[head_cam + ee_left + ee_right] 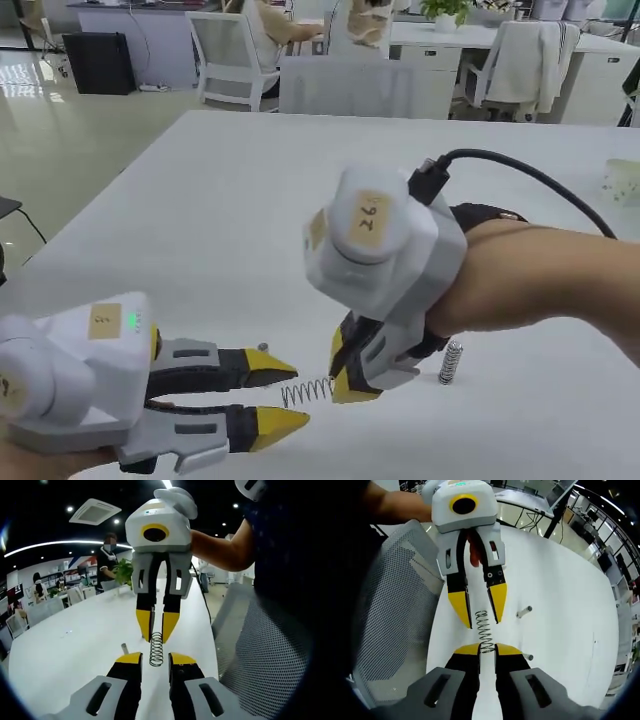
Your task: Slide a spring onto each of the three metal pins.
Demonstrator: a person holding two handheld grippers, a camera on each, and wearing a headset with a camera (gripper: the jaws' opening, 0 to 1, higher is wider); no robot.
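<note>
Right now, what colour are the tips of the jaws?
Yellow, on black jaws; clearest on the left gripper in the head view.

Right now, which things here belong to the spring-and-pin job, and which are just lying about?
Job: spring held by the right gripper, open left gripper, bare pin, another pin, second spring standing upright.
Lying about: office chairs, potted plant.

Your white table (pixel 230 200) runs ahead of you; past its far edge stand a white office chair (pixel 232 55) and a potted plant (pixel 447 10).
</note>
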